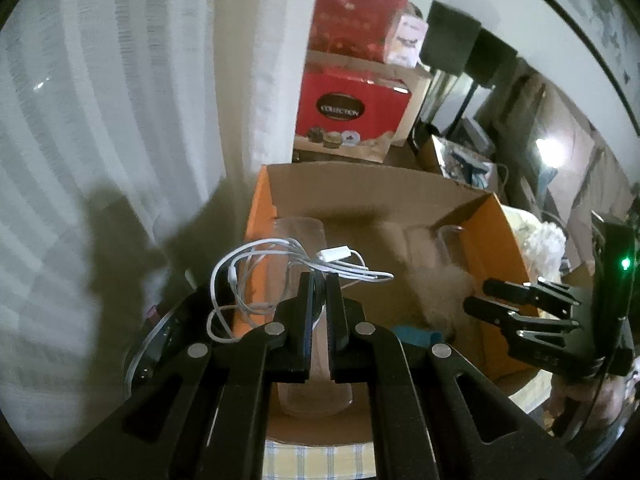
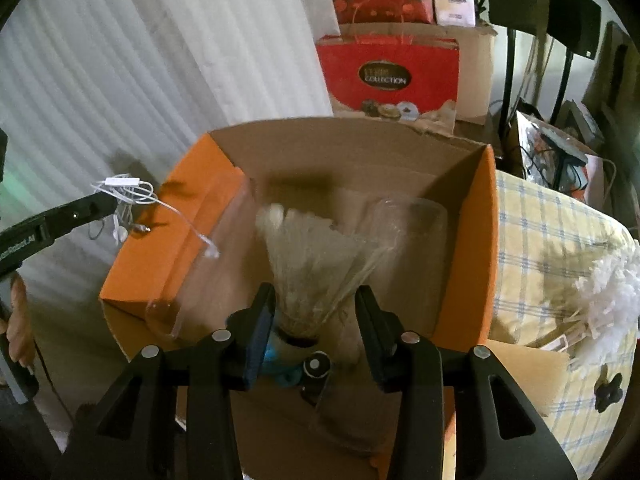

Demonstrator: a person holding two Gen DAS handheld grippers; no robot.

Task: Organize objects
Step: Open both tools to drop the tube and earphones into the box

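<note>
White pleated curtains (image 2: 120,60) backed an open orange cardboard box (image 2: 160,248) on a checked cloth. Angled downward at the box's nine o'clock, the left gripper (image 1: 319,280) pinched a tangled white earphone cable (image 1: 280,264). At six o'clock the right gripper (image 2: 316,300) tilted down, jaws partly apart around a pale feathery brush (image 2: 312,252) standing inside; its grip was unclear.
</note>
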